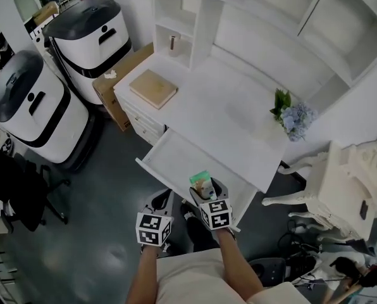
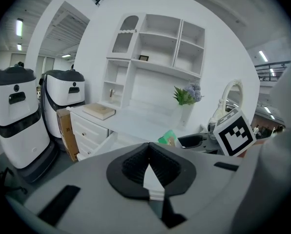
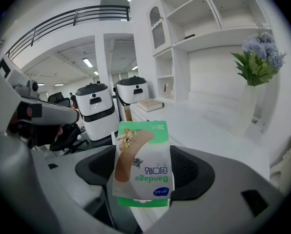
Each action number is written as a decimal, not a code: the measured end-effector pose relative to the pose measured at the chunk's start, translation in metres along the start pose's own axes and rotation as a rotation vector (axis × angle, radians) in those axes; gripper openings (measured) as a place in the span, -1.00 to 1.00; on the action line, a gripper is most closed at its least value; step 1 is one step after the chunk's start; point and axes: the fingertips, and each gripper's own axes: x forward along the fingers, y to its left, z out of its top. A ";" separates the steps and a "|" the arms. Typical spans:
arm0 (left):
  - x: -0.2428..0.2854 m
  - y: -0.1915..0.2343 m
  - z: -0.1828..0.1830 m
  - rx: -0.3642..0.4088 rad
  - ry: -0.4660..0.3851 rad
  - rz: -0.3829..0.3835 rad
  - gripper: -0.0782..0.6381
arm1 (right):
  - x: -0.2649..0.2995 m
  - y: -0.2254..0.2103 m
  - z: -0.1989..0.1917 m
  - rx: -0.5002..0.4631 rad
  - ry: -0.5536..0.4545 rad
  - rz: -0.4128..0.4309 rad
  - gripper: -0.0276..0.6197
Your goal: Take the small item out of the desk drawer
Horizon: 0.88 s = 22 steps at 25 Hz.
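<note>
A small green and white bandage box (image 3: 141, 165) is clamped between the jaws of my right gripper (image 3: 143, 172), held upside down above the front edge of the open white desk drawer (image 1: 176, 154). In the head view the bandage box (image 1: 202, 183) shows just ahead of the right gripper (image 1: 207, 192). My left gripper (image 1: 158, 202) hangs beside it to the left, below the drawer front, over the floor. In the left gripper view its jaws (image 2: 149, 172) are pressed together with nothing between them, and the bandage box (image 2: 168, 138) shows beyond.
A wooden board (image 1: 153, 88) lies on the white desk (image 1: 226, 106), and a vase of flowers (image 1: 290, 116) stands at its right end. Two large white and black machines (image 1: 30, 103) stand left, next to a cardboard box (image 1: 116, 81). A white chair (image 1: 340, 182) is right.
</note>
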 end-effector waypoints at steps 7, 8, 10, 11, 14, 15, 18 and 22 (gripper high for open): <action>0.005 -0.010 0.002 0.025 -0.001 -0.027 -0.73 | -0.024 0.013 0.017 0.063 -0.097 0.020 0.21; 0.005 -0.010 0.003 0.027 -0.001 -0.029 -0.73 | -0.026 0.013 0.020 0.068 -0.108 0.024 0.21; 0.006 -0.012 0.004 0.030 -0.002 -0.032 -0.73 | -0.030 0.013 0.022 0.065 -0.120 0.026 0.21; 0.007 -0.014 0.005 0.033 -0.001 -0.034 -0.73 | -0.031 0.011 0.022 0.059 -0.122 0.027 0.21; 0.007 -0.014 0.004 0.048 0.006 -0.040 -0.73 | -0.031 0.007 0.020 0.071 -0.129 0.030 0.21; 0.007 -0.013 0.002 0.051 0.010 -0.040 -0.73 | -0.032 0.005 0.019 0.083 -0.133 0.031 0.21; 0.005 -0.010 -0.002 0.053 0.018 -0.036 -0.73 | -0.035 -0.001 0.014 0.099 -0.136 0.026 0.21; 0.003 -0.003 -0.002 0.050 0.017 -0.032 -0.73 | -0.036 -0.003 0.012 0.118 -0.137 0.025 0.21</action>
